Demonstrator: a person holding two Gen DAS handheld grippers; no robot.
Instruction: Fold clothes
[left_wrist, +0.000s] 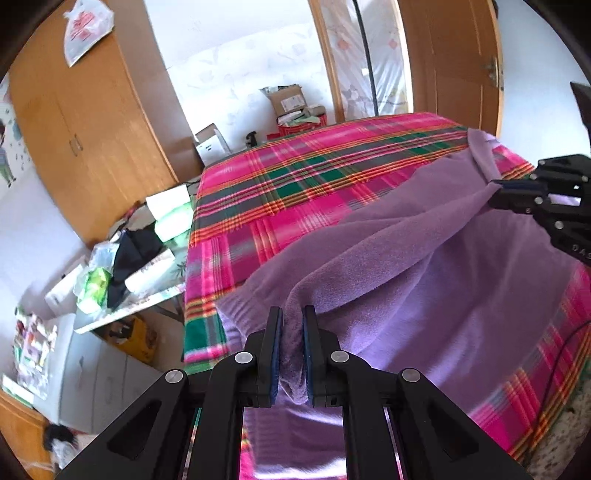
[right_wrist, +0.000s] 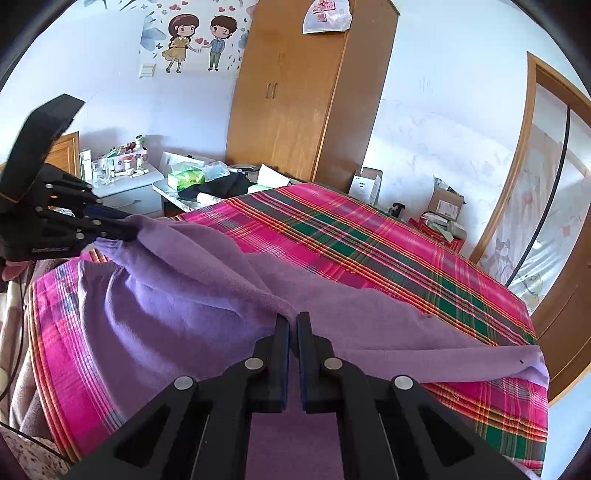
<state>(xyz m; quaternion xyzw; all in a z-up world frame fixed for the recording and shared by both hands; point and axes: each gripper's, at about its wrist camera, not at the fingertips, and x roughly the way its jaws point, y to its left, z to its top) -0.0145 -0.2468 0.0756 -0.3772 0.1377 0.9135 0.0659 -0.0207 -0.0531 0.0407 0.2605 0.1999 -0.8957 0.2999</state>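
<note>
- Clamped on bunched purple fleece right at the lens: left tool (left_wrist: 292, 317), jaws pinched together on a gathered fold of the purple garment (left_wrist: 424, 266).
- Largest: bed with pink-green plaid cover (left_wrist: 295, 173), garment spread over its near corner, one edge lifted between both tools, rest draped on the cover and partly over the side.
- Purple garment, judged: soft, light, fuzzy fleece, limp, no stiffness, sags between grips; grippy nap, unlikely to slip; not fragile. Best hold at edge or corner, thin pinch rather than thick bunch, so the fold lands flat.
- Right tool (right_wrist: 292, 321) shut tight on a ridge of the same fleece; seen from left view as dark linkage gripping the far raised edge.
- Sleeve or narrow strip (right_wrist: 509, 362) trails toward bed corner, may drag or twist in the fold.
- Around: wooden wardrobe (right_wrist: 295, 92), door (left_wrist: 454, 55), cluttered bench (right_wrist: 207, 184) with tissue packs and dark cloth just beside bed, cardboard boxes (right_wrist: 443, 206) on floor.
- In the way: nothing on the bed's far half; thin cable (left_wrist: 561, 350) near bed edge could snag.
</note>
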